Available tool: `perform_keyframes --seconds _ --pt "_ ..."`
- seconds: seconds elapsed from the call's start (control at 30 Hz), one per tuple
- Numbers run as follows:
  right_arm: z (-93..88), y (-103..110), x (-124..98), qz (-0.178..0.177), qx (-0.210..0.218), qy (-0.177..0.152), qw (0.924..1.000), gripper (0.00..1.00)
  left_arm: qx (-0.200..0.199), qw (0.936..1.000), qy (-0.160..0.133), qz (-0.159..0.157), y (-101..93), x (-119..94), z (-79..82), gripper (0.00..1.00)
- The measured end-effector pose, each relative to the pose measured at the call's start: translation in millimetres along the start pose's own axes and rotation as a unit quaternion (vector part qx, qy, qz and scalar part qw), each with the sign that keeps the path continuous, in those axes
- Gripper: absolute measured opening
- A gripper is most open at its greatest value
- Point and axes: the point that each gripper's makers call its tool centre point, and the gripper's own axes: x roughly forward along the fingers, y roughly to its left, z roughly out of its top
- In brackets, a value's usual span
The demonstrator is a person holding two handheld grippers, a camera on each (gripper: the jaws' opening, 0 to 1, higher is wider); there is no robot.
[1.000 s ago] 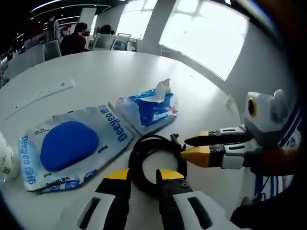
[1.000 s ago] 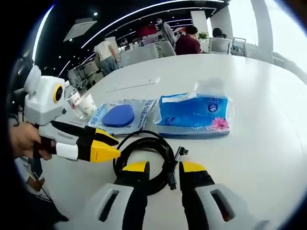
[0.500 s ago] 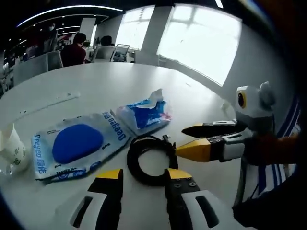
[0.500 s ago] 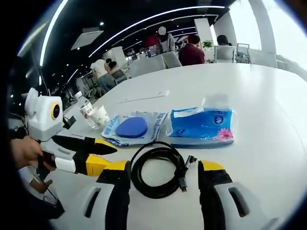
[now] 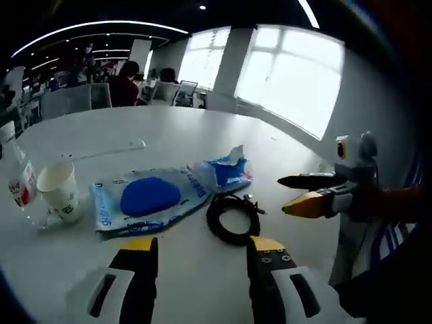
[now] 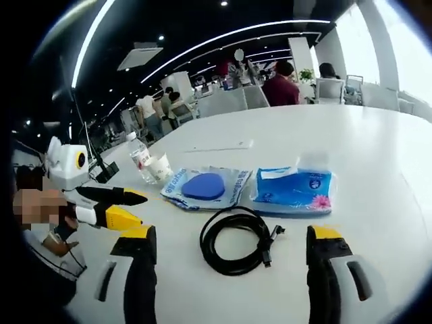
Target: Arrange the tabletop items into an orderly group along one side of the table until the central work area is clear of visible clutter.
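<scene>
While both tongs hang off the desk surface, nothing is held.

Left tongs: jaws wide apart, empty; seen from the other side also apart.
Right tongs: jaws very wide, empty; seen from the left view tips parted, empty.
Cable: black coil w/ plug end, flat on the white desk, near the person's edge, just ahead of & between the right tongs' jaws; in the left view ahead of the left tongs, nearer their right jaw.
Cable handling: prob. light, floppy, springs open if loosely held; best pinch across the bundled loops opp. the plug so several strands go together. Judgement only.
Tissue pack: blue, soft, one tissue sticking up; just beyond the cable, touching or nearly so. Light, squashy; grip the body, not the tissue.
Pouch: flat clear packet w/ blue oval pad, beside the tissue pack, edges overlapping or touching, can't tell. Slippery film, take by an edge.
Paper cup & water bottle: upright, side by side, past the pouch toward the left edge. Cup crushable, tips easily.
Strip: thin white, further in toward desk centre, well apart from the rest.
</scene>
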Motion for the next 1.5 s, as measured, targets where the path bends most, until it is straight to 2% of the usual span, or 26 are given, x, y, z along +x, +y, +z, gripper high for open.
perform_keyframes --seconds 0.17,0.33,0.43,0.73,0.97,1.17,1.5 --pt "1.9 1 -9 0.006 -0.013 0.0 0.9999 0.99 0.0 0.9998 -0.011 0.018 22.8 -24 -5.5 0.64" --pt "5.2 -3 -22 -0.002 -0.026 -0.002 0.9996 1.0 0.01 0.999 -0.025 0.035 39.3 -50 -10.7 0.72" --pt "6.6 -4 -29 -0.004 -0.031 -0.002 0.9995 1.0 0.01 0.9986 -0.037 0.037 45.7 -65 -7.9 0.76" --pt "-4.8 -11 -48 -0.004 -0.032 0.009 0.9994 1.0 0.018 0.9981 -0.02 0.056 74.8 -94 -18.5 0.87" --pt "-9.3 -11 -61 -0.012 -0.037 0.014 0.9992 1.0 0.025 0.9982 -0.008 0.054 88.8 -113 -28.6 0.94" --pt "-8.4 -15 -65 -0.019 -0.039 0.01 0.999 1.0 0.028 0.9976 -0.014 0.062 95.3 -126 -27.8 0.99" --pt "-3.3 -15 -64 -0.015 -0.055 0.012 0.9983 1.0 0.025 0.997 -0.026 0.068 99.4 -138 -26.0 0.99"
